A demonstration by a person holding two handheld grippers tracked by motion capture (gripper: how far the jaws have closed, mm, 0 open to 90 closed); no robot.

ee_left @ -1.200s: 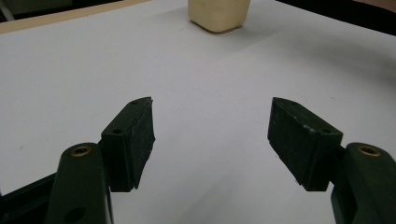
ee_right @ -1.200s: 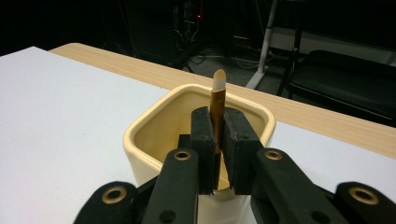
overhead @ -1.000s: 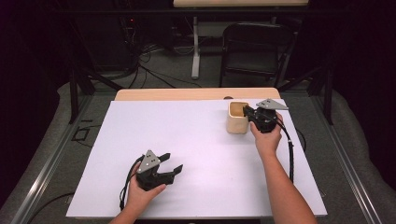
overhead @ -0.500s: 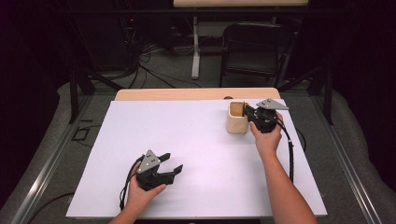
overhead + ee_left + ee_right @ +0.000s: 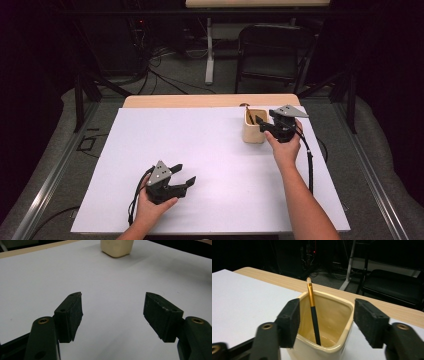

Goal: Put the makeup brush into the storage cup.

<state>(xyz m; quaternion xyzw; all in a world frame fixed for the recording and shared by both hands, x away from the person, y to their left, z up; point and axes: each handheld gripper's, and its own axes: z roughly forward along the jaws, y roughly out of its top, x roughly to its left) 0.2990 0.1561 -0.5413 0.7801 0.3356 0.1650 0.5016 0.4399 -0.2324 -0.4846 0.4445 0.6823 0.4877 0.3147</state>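
Brush in cup, between right tongs.

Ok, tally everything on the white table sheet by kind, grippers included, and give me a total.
Cream square cup: 1
Black-and-gold brush standing in the cup: 1
Black grippers, left gripper open over bare sheet, right gripper open at the cup, jaws just opened: 2
Total: 4

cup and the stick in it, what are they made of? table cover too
Cup: likely glazed ceramic; cream, glossy, thick rounded rim. Stick: looks like a brush handle, black matte shaft with a gold metallic-looking band and pale tip; wood or plastic, can't tell. Table cover: matte white sheet, paper or thin board, over a light wood-look tabletop.
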